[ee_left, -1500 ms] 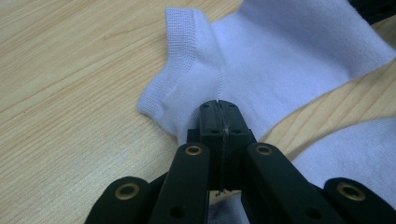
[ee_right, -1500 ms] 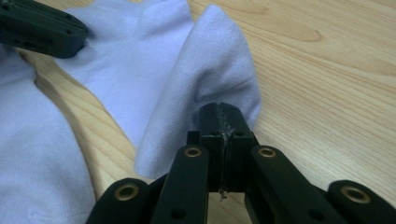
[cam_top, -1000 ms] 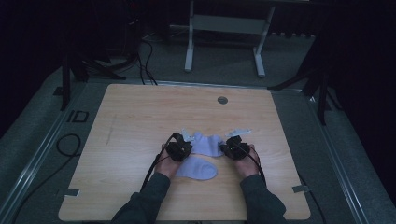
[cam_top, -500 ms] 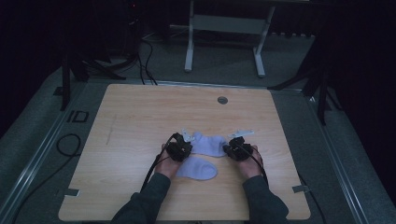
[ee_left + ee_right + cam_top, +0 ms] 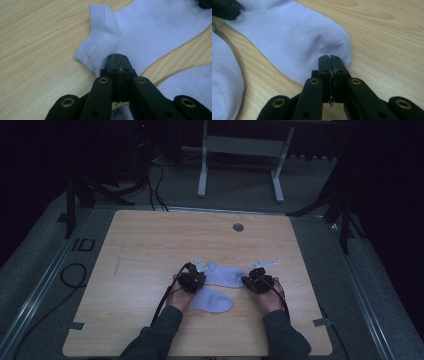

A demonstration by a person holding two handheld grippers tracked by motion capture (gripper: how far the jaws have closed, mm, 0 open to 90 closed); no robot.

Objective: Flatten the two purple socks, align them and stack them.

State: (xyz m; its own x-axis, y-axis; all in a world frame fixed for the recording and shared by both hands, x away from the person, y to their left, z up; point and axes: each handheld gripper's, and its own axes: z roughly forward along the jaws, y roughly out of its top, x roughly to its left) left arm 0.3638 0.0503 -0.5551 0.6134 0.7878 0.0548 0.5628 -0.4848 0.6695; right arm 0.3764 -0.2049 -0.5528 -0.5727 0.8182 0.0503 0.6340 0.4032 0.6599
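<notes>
Two pale lilac socks lie on the wooden table (image 5: 150,240), towards the person's side. The farther sock (image 5: 225,276) stretches flat between the two tools. The left gripper (image 5: 194,279) sits at that sock's cuff end, and in the left gripper view its jaws are pressed tight together with their tips on the fabric near the heel (image 5: 105,47); whether any cloth is pinched between them I cannot tell. The right gripper (image 5: 254,281) sits at the toe end, and in the right gripper view its jaws are likewise clamped together, their tips resting on the rounded toe (image 5: 332,47), where the fabric creases slightly. The nearer sock (image 5: 212,300) lies just beside the first, between the person's hands.
</notes>
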